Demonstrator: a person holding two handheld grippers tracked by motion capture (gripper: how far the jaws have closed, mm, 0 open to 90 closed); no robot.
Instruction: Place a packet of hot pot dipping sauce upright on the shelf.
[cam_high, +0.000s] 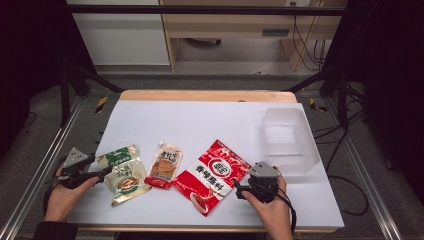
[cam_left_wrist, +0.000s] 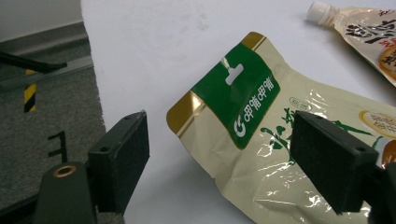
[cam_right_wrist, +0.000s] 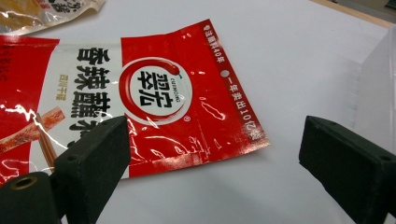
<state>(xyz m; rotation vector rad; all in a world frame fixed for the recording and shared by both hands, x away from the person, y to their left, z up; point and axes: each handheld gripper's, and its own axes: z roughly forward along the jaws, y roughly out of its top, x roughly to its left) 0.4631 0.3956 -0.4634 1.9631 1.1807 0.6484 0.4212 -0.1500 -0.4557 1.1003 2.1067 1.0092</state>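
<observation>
Left gripper (cam_high: 102, 173) at the near left of the table, jaws spread wide and gripping nothing, straddling the top left corner of the green and cream pouch (cam_high: 123, 173); in the left gripper view the one black pad (cam_left_wrist: 122, 161) over bare white surface, the other over the cream film, the pouch (cam_left_wrist: 280, 140) between them but untouched. Pouch lying flat, long axis running from far left to near right, green header with its hang hole pointing to the far left, toward the gripper. Right gripper (cam_high: 239, 190) at the near right, jaws likewise wide apart and empty, aimed left at the right corner of the red pouch (cam_high: 212, 175); in the right gripper view one pad (cam_right_wrist: 95, 158) over the pouch's near edge, the other over bare table just beside the clear box, the red pouch (cam_right_wrist: 154, 102) flat beneath. Red pouch's long axis slanting from far right to near left, top edge with the small white print to the far right. Between the two, a small spouted pouch (cam_high: 165, 165), cap pointing far. Further right, a clear plastic box (cam_high: 290, 142) near the table's right edge, on the white table (cam_high: 200, 120).
</observation>
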